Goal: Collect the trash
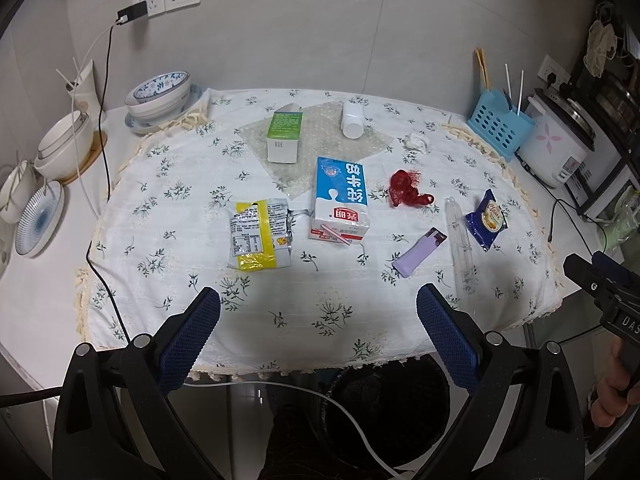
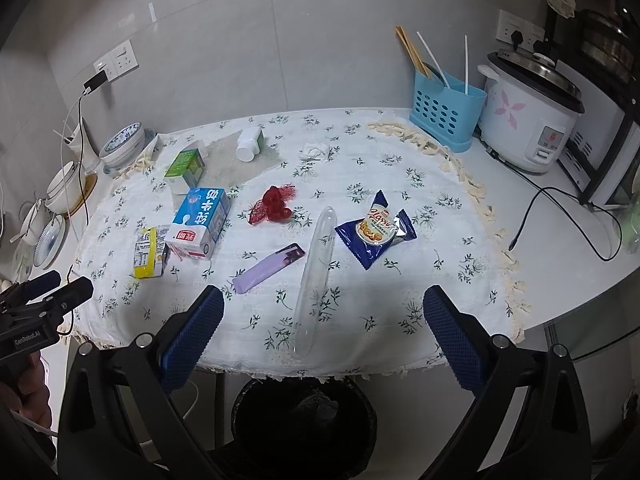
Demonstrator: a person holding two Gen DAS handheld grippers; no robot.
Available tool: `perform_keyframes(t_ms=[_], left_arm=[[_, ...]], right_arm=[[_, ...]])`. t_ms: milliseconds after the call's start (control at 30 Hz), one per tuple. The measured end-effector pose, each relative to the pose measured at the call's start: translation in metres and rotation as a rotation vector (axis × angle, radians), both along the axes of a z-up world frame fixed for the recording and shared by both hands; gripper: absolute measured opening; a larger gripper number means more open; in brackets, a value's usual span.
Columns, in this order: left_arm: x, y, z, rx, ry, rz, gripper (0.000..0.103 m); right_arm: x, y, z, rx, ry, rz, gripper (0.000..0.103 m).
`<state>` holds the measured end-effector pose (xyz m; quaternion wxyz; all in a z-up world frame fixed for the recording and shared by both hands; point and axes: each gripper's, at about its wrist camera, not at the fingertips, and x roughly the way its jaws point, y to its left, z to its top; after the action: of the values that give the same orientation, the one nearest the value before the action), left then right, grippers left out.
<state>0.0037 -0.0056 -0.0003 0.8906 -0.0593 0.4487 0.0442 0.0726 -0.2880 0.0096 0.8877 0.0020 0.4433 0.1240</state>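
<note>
Trash lies scattered on the floral tablecloth (image 1: 280, 300): a blue-white milk carton (image 1: 340, 200), a yellow snack bag (image 1: 260, 236), a red net scrap (image 1: 408, 188), a blue biscuit wrapper (image 2: 376, 232), a clear plastic tube (image 2: 314, 280), a purple lighter (image 2: 268, 268), a crumpled tissue (image 2: 316, 150), a green box (image 1: 284, 136) and a white bottle (image 1: 353, 120). A black bin (image 2: 304, 424) stands below the table's front edge. My left gripper (image 1: 318, 340) and right gripper (image 2: 322, 336) are both open and empty, held over the near edge.
Stacked bowls (image 1: 160, 96) and plates (image 1: 40, 218) sit at the left, with a charger cable (image 1: 106, 128) trailing down. A blue utensil holder (image 2: 446, 110) and a rice cooker (image 2: 532, 116) stand at the right, a black cord (image 2: 560, 208) beside them.
</note>
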Motion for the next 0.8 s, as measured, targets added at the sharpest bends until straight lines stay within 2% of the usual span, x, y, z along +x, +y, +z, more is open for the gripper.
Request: perform_keyframes(t_ms=[167,400,600,800], left_arm=[[0.003,0.0,0.001,0.005,-0.01,0.0,0.096],[0.027,0.021,-0.013,0.007,0.034,0.028,0.096],[0.055,0.05,-0.036,-0.013,0.074,0.061,0.095],[0.084,0.078,-0.07,0.0,0.168,0.086,0.093]], right_arm=[[0.003,0.003,-0.003,-0.004,0.007,0.005,0.095],[0.023,0.02,-0.018,-0.025,0.045,0.019,0.095],[0.045,0.038,-0.037,-0.05,0.094,0.033,0.095],[0.069,0.053,-0.065,-0.069,0.17,0.023,0.091]])
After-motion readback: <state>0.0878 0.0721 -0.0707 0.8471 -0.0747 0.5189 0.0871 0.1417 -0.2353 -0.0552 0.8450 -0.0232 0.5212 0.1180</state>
